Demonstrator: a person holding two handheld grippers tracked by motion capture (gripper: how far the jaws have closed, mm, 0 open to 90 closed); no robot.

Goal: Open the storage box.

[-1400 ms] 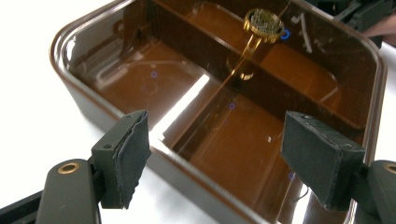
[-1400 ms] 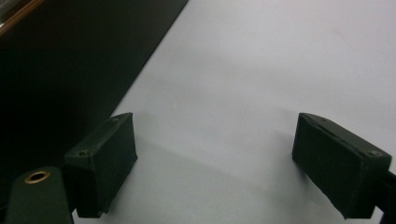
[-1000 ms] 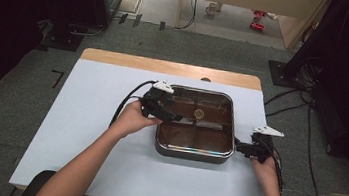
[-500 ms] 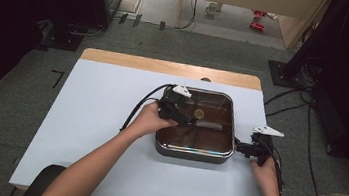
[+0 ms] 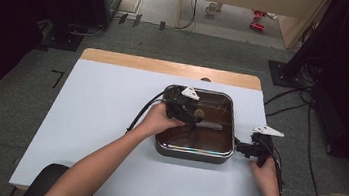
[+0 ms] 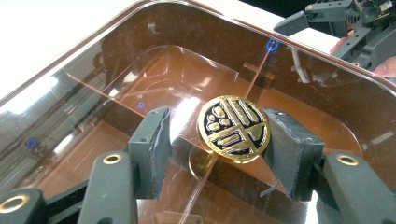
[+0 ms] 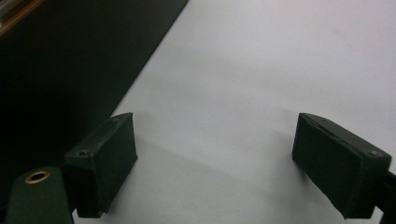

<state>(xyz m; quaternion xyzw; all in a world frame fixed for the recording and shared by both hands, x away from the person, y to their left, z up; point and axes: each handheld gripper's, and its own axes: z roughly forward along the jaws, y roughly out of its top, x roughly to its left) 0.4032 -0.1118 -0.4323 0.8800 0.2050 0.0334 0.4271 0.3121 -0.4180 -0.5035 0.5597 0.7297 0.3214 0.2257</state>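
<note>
So the step in hand looks like grabbing the lid's knob to lift it off. The left gripper sits over the middle of the brown see-through lid on the square pot, which sits toward the right side of the white table. Its jaws have just been closing in, with the round gold knob between them. The right-hand pad looks like it's touching or nearly touching the knob's edge, while the left-hand pad is clearly off it, so no real grip yet. The right gripper rests on the table just beside the pot's right wall, jaws spread wide with nothing in them. My guess at the next move: finish the squeeze so both pads bite the knob evenly, then lift straight up so the lid doesn't tilt or slip
</note>
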